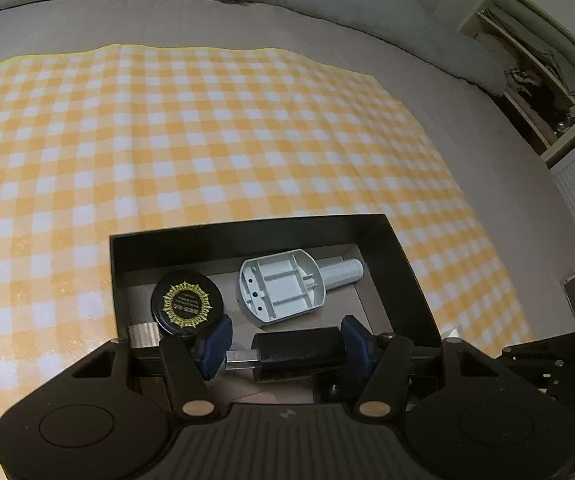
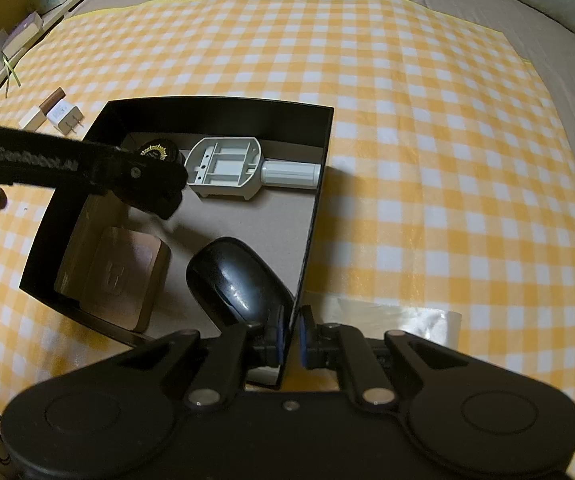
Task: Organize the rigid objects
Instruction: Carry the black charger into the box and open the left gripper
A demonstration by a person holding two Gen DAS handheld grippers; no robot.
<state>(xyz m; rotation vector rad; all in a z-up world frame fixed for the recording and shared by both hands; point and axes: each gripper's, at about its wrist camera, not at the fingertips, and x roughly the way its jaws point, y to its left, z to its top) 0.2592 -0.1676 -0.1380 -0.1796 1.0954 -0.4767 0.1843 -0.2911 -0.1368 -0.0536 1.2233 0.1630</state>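
A black open box [image 1: 247, 236] sits on the yellow checked cloth. Inside lie a grey plastic part [image 1: 283, 286], a round black lid with a gold emblem [image 1: 187, 302] and a black cylinder with a silver stub [image 1: 299, 354]. My left gripper [image 1: 286, 330] reaches into the box, open, its blue pads on either side of the black cylinder. The right wrist view also shows a black mouse [image 2: 239, 280] and a tan square case [image 2: 127, 280] in the box [image 2: 215, 116]. At the near right corner, my right gripper [image 2: 292, 340] is shut on the box's thin right wall.
A white plug adapter [image 2: 65, 118] and a brown-capped tube [image 2: 43, 110] lie on the cloth left of the box. A clear plastic sheet [image 2: 407, 320] lies by the right gripper. The checked cloth [image 1: 207, 140] stretches far behind the box. Shelves [image 1: 535, 64] stand at the far right.
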